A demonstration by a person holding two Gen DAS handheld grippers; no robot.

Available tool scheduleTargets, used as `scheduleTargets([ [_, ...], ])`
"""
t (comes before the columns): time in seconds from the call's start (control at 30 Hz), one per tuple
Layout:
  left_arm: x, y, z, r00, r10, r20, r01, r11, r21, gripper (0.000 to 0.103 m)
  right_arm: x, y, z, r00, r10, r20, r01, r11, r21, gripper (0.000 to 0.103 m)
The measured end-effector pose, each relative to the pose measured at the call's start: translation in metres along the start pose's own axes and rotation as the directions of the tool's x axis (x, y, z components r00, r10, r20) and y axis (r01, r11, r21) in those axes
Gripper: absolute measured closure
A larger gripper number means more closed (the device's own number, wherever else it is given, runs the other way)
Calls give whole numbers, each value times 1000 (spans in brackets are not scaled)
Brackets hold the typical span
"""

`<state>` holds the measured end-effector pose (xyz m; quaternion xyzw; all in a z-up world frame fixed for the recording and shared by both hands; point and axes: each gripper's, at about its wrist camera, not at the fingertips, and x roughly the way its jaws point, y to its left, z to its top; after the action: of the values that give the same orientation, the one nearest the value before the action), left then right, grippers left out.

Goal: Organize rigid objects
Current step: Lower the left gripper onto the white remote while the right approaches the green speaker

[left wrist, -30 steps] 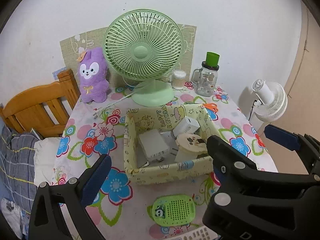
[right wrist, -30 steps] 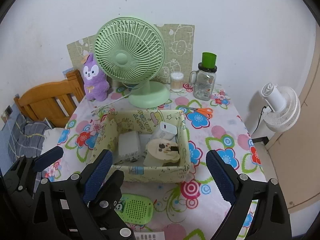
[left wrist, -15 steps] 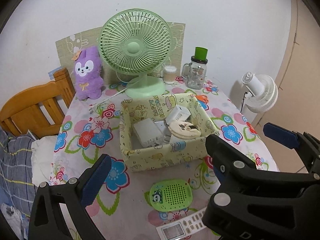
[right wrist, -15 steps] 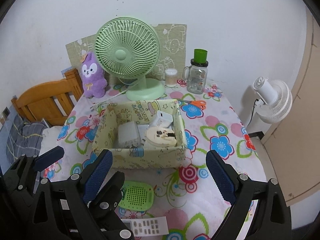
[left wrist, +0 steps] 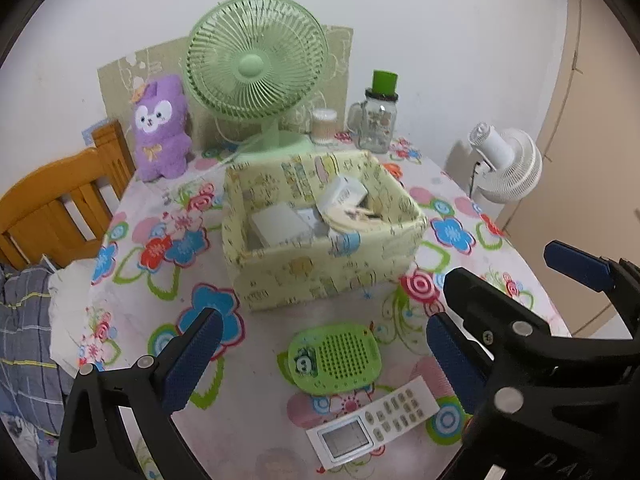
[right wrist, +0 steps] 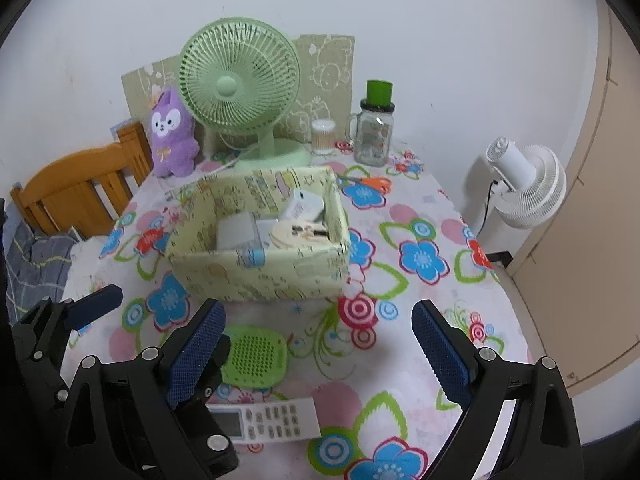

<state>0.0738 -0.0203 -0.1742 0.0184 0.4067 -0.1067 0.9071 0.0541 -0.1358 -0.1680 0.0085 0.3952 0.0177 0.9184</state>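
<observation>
Both the left gripper (left wrist: 320, 354) and right gripper (right wrist: 318, 354) are held wide open, nothing gripped; green speaker (left wrist: 335, 357) and remote (left wrist: 372, 424) are seen below the fabric box (left wrist: 320, 276) on the tabletop (left wrist: 460, 280).

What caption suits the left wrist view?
Open left hand-held gripper above green speaker and remote, before a filled storage box.

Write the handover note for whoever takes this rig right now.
Left tool: open, empty, above the table's near edge.
Right tool: open, empty, beside it.
Yellow box: mid-table, already holding a white adapter, a white block and a round cream item.
Left out: green speaker and white remote, both on the tablecloth in front of the box.
</observation>
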Motion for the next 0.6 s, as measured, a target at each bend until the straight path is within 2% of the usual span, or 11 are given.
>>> scheduleTargets([
  [0.33, 13, 1, -24, 1000, -20, -4, 20, 999, 29, 0, 12, -5, -26, 1000, -9, -18, 9, 1000, 7, 7],
  [0.6, 32, 4, -44, 999, -29, -38, 31, 999, 37, 0, 28, -7, -48, 998, -31, -58, 32, 999, 13, 7],
])
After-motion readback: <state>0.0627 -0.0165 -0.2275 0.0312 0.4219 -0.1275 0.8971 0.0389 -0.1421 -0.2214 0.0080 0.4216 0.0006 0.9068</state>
